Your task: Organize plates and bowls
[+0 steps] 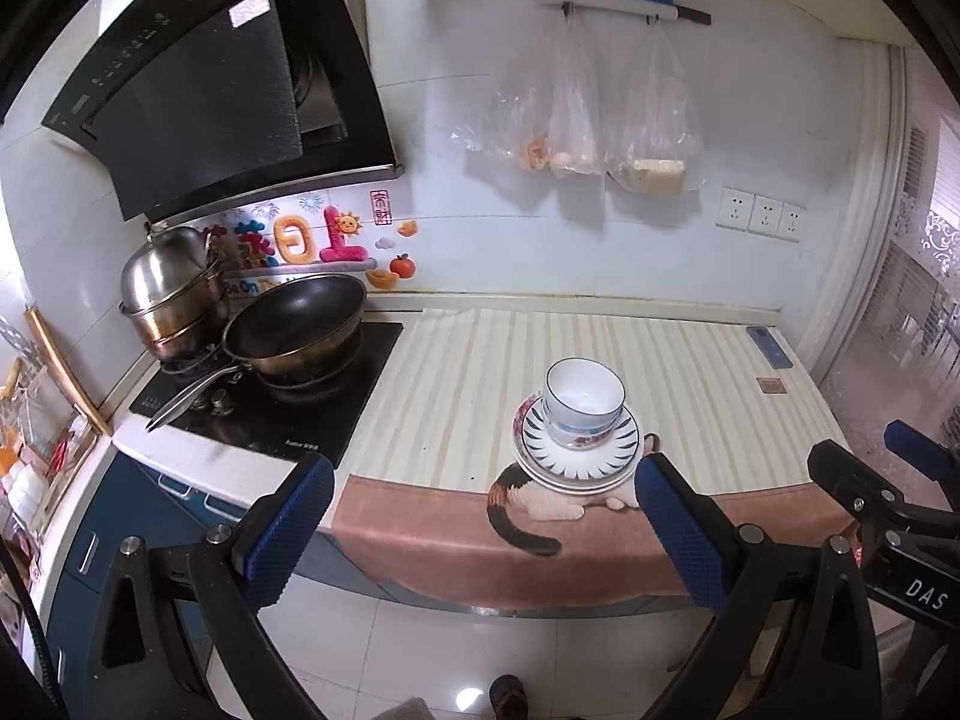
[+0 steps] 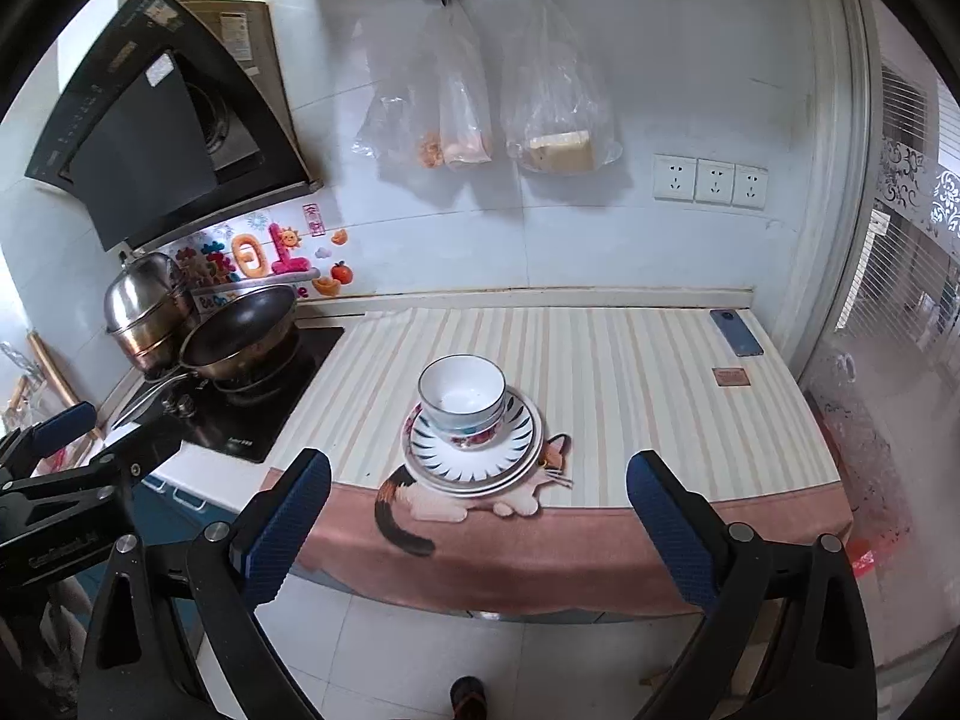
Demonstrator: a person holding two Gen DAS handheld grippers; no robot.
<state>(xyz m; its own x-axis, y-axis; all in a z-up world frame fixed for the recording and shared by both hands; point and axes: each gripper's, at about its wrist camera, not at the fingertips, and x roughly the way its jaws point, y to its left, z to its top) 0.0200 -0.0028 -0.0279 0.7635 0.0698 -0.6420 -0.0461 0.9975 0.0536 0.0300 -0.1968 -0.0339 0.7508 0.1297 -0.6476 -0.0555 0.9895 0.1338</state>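
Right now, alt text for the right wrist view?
Stacked bowls sit on stacked plates on a striped cat-print mat, framed by the open right gripper. Wok and steamer pot stand left; the left gripper enters there.

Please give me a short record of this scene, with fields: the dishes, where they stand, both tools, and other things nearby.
dishes: bowls nested, on stacked plates
place: striped cloth on the counter, near its front edge
left tool: open, holds nothing
right tool: open, holds nothing
nearby: wok and steel pot on the stove; phone at back right
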